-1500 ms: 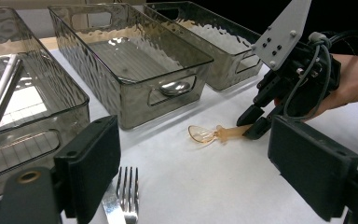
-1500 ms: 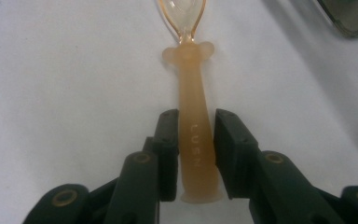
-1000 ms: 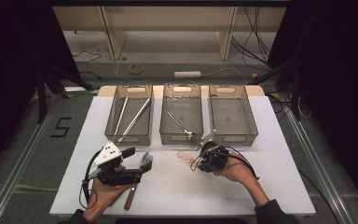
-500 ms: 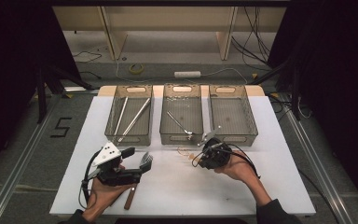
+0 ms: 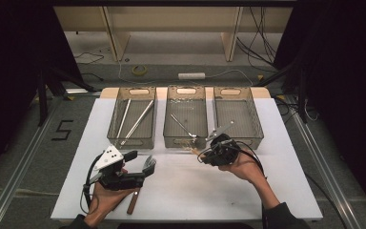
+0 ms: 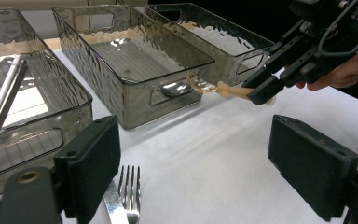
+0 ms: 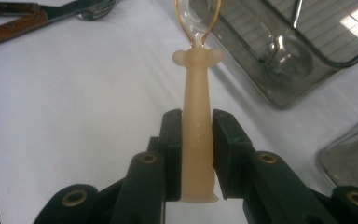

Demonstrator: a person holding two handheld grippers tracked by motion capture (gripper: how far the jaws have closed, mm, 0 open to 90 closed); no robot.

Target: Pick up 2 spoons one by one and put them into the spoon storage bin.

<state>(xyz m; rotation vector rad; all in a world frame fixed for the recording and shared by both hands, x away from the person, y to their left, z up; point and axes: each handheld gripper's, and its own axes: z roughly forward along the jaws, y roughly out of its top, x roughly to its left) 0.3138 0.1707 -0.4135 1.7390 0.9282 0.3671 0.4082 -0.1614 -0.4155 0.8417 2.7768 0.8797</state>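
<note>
My right gripper [image 7: 196,122] is shut on the handle of a translucent peach plastic spoon [image 7: 196,93]. Its bowl points toward the front wall of the middle tray [image 5: 166,119]. In the high view the right gripper [image 5: 205,152] holds this spoon [image 5: 194,150] just above the white table, in front of the trays. From the left gripper view, the spoon [image 6: 214,87] hangs in the right gripper [image 6: 261,91] off the surface. My left gripper [image 5: 138,168] is open at the front left. Its jaws [image 6: 200,158] stand wide over a wooden-handled fork [image 6: 129,191] lying flat.
Three smoky clear trays line the back. The left tray [image 5: 116,114] holds long metal sticks [image 5: 136,119], the middle one a metal spoon [image 5: 183,125]. The right tray [image 5: 255,119] stands beyond my right hand. Wooden-handled cutlery [image 7: 9,28] lies near the left gripper.
My right gripper has lifted the peach spoon off the table and carried it a little toward the trays. The left gripper has stayed put.
</note>
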